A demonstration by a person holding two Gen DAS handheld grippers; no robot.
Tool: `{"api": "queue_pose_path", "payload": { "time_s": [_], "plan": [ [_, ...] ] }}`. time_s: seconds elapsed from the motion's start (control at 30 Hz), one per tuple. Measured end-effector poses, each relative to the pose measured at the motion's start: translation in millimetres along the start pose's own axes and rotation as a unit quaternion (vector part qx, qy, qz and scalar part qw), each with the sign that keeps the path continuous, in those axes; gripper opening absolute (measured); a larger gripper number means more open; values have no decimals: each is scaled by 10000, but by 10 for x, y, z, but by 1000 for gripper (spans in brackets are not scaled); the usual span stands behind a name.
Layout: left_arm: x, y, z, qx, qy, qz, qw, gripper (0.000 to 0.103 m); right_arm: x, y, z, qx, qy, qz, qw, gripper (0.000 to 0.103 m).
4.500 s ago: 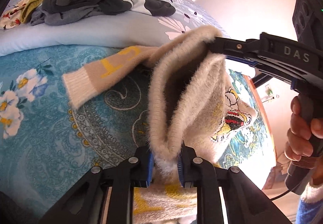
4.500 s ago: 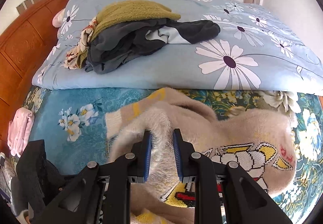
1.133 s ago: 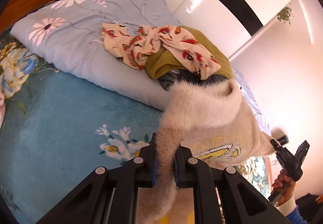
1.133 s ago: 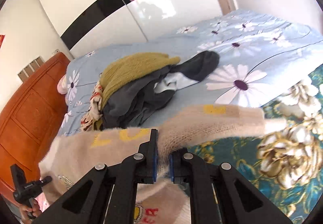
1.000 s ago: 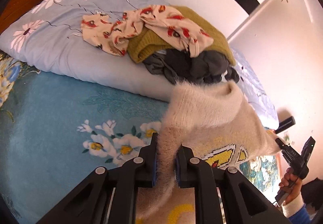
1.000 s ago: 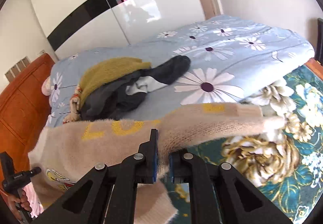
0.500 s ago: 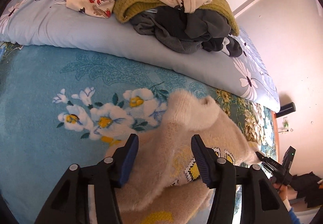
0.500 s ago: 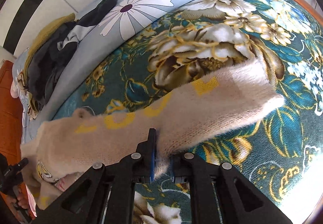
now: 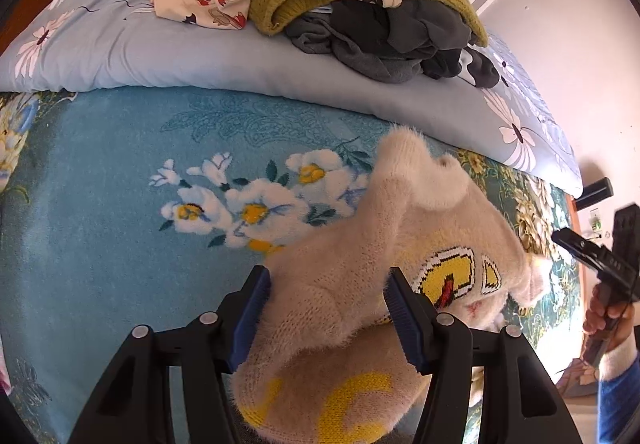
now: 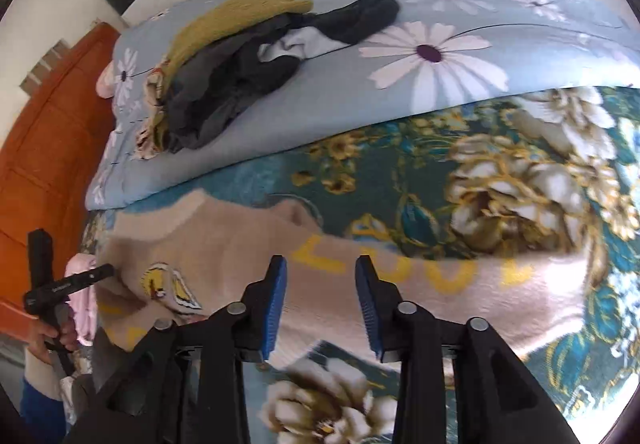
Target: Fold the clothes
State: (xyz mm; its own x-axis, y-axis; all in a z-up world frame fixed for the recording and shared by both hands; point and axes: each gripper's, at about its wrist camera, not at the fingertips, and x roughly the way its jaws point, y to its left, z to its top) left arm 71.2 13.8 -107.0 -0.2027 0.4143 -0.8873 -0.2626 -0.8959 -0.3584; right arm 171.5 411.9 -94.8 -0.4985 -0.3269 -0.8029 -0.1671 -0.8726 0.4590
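A fluffy cream sweater (image 9: 400, 228) with yellow letters and a cartoon patch lies spread on the floral blanket (image 9: 120, 244). My left gripper (image 9: 327, 276) stands open just above its left part; fabric lies between the jaws, but the blue pads do not press on it. In the right wrist view the sweater (image 10: 224, 244) stretches across, its sleeve (image 10: 460, 284) reaching right. My right gripper (image 10: 321, 264) hovers over the sleeve with its jaws opening and the knit lying loose between them. Each view shows the other gripper at its edge, held in a hand (image 9: 600, 308).
A heap of clothes (image 9: 360, 4), olive, dark grey and a red-patterned print, sits on the folded light blue daisy quilt (image 9: 200, 60) behind the sweater. An orange wooden headboard (image 10: 52, 148) stands at the left. A pink garment (image 10: 80, 304) lies near the left hand.
Both grippers have let go of the sweater and opened. The sweater, held up stretched a second ago, now lies on the blanket. Both hands came down towards the bed.
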Motion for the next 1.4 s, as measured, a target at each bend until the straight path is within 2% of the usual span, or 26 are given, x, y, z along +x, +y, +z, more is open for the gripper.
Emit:
{"api": "queue_pose_path", "payload": {
  "time_s": [0.07, 0.17, 0.27, 0.33, 0.47, 0.6, 0.77, 0.8, 0.87, 0.9, 1.03, 1.13, 1.23, 1.3, 1.4],
  "plan": [
    [-26, 7, -27, 50, 28, 1, 10000, 63, 417, 165, 201, -292, 401, 274, 9984, 50],
    [-25, 65, -59, 32, 86, 64, 9999, 63, 958, 425, 476, -945, 755, 135, 9926, 51],
    [24, 142, -94, -47, 178, 90, 9998, 63, 1428, 576, 667, -1158, 1269, 299, 9847, 56],
    [57, 197, -125, -112, 240, 65, 9996, 63, 1619, 630, 743, -1214, 1331, 426, 9827, 57],
    [118, 269, -180, -180, 380, 90, 9991, 63, 1911, 633, 712, -886, 1952, 968, 9719, 58],
    [111, 300, -212, -203, 316, 47, 9993, 61, 1771, 691, 639, -1063, 2106, 1250, 9637, 58],
    [19, 285, -252, -175, 118, 59, 9998, 36, 1242, 747, 560, -1329, 1762, 1634, 9616, 57],
    [-4, 279, -259, -163, 73, 96, 9998, 34, 1130, 760, 543, -1385, 1681, 1710, 9609, 53],
    [-58, 271, -267, -177, -31, 160, 9997, 27, 941, 805, 466, -1558, 1507, 1587, 9632, 40],
    [-96, 261, -269, -198, -101, 166, 9996, 26, 849, 829, 424, -1648, 1419, 1506, 9644, 33],
    [-272, 149, -232, -190, -393, 284, 9986, 20, 543, 978, 197, -2039, 1065, 1035, 9677, 17],
    [-492, -12, -183, -119, -723, 319, 9968, 18, 290, 1057, 123, -2187, 649, 669, 9713, 13],
    [-814, -250, -123, 15, -1173, 263, 9928, 18, -15, 1062, 221, -1965, 81, 500, 9792, 12],
    [-1056, -479, -93, 236, -1487, 237, 9883, 18, -273, 1087, 312, -1844, -366, 399, 9814, 12],
    [-1400, -850, -90, 633, -1917, 235, 9791, 18, -788, 1114, 403, -1773, -1074, 366, 9776, 12]
  ]
}}
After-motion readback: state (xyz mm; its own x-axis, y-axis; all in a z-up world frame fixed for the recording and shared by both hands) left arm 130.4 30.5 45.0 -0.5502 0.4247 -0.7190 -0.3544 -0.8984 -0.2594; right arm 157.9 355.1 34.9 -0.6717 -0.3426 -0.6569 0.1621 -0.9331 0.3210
